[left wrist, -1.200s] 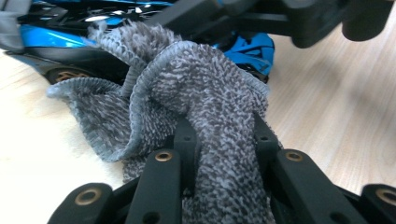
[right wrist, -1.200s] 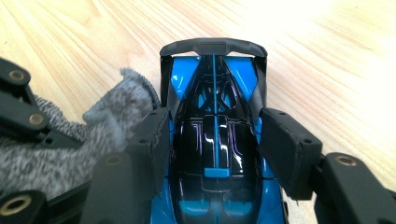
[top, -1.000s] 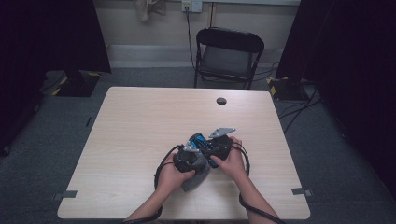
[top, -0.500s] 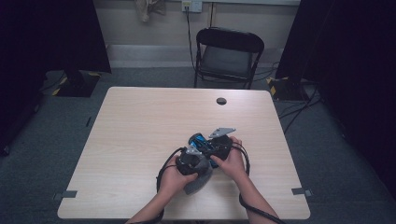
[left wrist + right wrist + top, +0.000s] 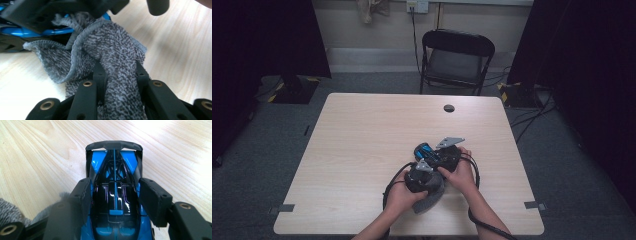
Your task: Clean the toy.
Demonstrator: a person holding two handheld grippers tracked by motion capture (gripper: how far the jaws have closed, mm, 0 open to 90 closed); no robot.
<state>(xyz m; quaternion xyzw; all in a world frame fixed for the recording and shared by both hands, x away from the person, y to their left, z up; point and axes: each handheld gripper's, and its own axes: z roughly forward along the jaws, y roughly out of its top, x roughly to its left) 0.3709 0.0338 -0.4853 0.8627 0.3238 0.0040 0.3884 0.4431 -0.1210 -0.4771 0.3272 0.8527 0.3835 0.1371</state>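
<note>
Nothing has shifted since the earlier frame: toy car (image 5: 115, 195) sits unmoved mid-bench (image 5: 362, 140), so wiping looks paused or just starting. Right claw (image 5: 113, 197) pinches car's body from both sides. Left claw (image 5: 120, 75) clamped tight on grey cloth (image 5: 110, 50), bunched against car's flank, touching it.

right gripper (image 5: 113, 200): jaws clamped on both sides of blue-black toy car (image 5: 114, 195) | car: over wooden table (image 5: 37, 157) | grey cloth (image 5: 11, 213): at lower-left corner
</note>
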